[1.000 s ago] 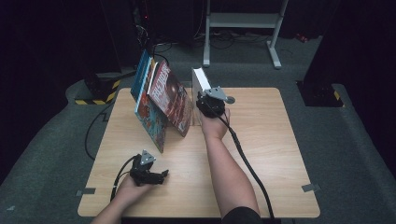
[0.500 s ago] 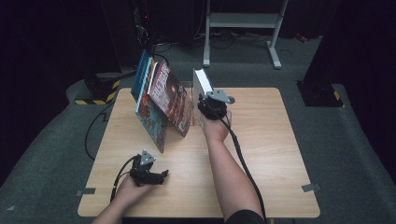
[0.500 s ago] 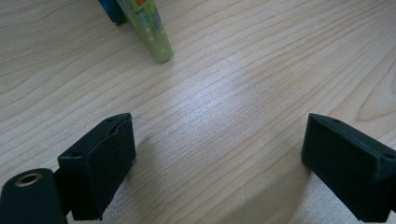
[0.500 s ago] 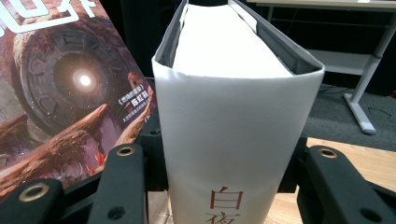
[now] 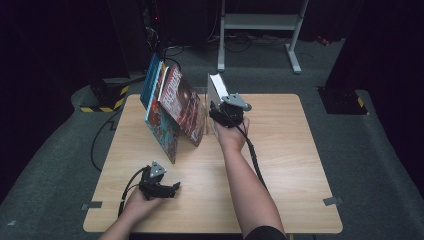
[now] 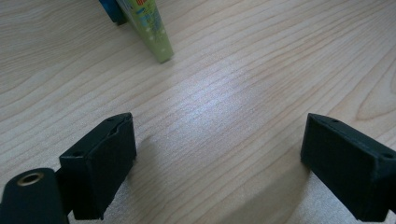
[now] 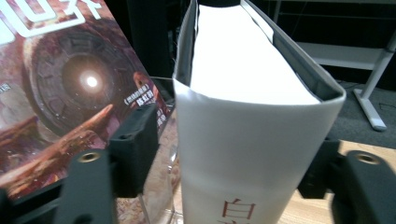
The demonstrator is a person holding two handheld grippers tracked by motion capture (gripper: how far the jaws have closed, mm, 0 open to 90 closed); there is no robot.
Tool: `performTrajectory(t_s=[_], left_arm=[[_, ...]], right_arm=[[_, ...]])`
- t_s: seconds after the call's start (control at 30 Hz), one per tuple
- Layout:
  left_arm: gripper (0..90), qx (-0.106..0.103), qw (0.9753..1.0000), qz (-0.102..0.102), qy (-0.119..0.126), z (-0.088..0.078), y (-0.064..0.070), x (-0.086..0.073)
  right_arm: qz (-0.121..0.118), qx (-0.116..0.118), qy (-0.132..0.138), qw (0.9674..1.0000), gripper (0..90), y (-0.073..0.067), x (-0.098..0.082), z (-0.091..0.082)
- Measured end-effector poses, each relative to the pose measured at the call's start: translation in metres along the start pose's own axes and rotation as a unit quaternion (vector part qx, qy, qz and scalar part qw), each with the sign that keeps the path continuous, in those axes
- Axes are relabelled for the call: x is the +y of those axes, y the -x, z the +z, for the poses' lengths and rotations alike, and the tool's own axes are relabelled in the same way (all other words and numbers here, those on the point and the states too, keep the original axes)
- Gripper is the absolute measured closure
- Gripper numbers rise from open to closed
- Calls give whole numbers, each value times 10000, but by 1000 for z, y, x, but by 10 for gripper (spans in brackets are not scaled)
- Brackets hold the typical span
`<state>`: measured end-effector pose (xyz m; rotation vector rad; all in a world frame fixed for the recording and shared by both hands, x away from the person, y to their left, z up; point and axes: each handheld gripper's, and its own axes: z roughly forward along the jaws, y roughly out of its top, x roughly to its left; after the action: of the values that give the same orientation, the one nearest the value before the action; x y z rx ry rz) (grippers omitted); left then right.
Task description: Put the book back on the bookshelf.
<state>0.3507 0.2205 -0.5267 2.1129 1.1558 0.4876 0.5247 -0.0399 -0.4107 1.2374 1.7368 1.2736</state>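
A white-jacketed book (image 5: 217,89) stands upright at the back middle of the wooden table (image 5: 290,165), spine toward me (image 7: 243,116). My right gripper (image 5: 218,109) straddles its lower spine. The right gripper (image 7: 231,140) has just been opening: the book is between the jaws, and a gap shows beside the left pad (image 7: 137,144). To its left several books lean together, the nearest with a red-brown cover (image 5: 182,107) (image 7: 70,84). My left gripper (image 5: 172,188) rests open on the table's front left with nothing between its fingers (image 6: 217,154).
A clear plastic stand (image 7: 161,196) sits between the leaning books and the white book. A green book corner (image 6: 152,32) and a blue one (image 6: 112,9) touch the table ahead of the left gripper. A metal frame (image 5: 260,30) and cables lie on the floor behind.
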Motion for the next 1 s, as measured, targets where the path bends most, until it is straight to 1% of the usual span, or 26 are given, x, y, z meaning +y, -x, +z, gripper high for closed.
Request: performTrajectory(t_s=[0.03, 0.13, 0.23, 0.53, 0.6, 0.67, 0.73, 0.87, 0.97, 1.0], left_arm=[[106, 1, 10000, -4, 3, 0, 0, 0], [111, -1, 10000, -36, 15, 0, 0, -1], [120, 16, 10000, -35, 33, -1, 0, -1], [118, -2, 10000, -35, 25, 0, 0, -1], [118, 12, 10000, -16, 18, -1, 0, -1], [117, 12, 10000, -20, 20, 0, 0, -1], [117, 2, 10000, -12, 9, 0, 0, 0], [114, 0, 10000, 17, 2, 0, 0, 0], [110, -5, 10000, 20, 4, 0, 0, 0], [110, -5, 10000, 20, 4, 0, 0, 0]], right_arm=[[30, 10, -8, 10000, 274, 0, 0, 0], [20, -10, 9, 10000, 241, -1, 2, -1], [16, -52, 32, 10000, 236, -2, 3, -4], [20, 19, 79, 10000, 190, -4, 4, -11], [37, 76, 96, 9999, 172, -2, 3, -12], [76, 65, 20, 9999, 161, -1, 2, -13], [96, 112, -33, 9999, 143, 1, 2, -15], [158, 187, 13, 9997, 129, 5, 3, -20], [213, 242, 10, 9995, 120, 6, 3, -25], [200, 251, -5, 9995, 114, 7, 3, -27]])
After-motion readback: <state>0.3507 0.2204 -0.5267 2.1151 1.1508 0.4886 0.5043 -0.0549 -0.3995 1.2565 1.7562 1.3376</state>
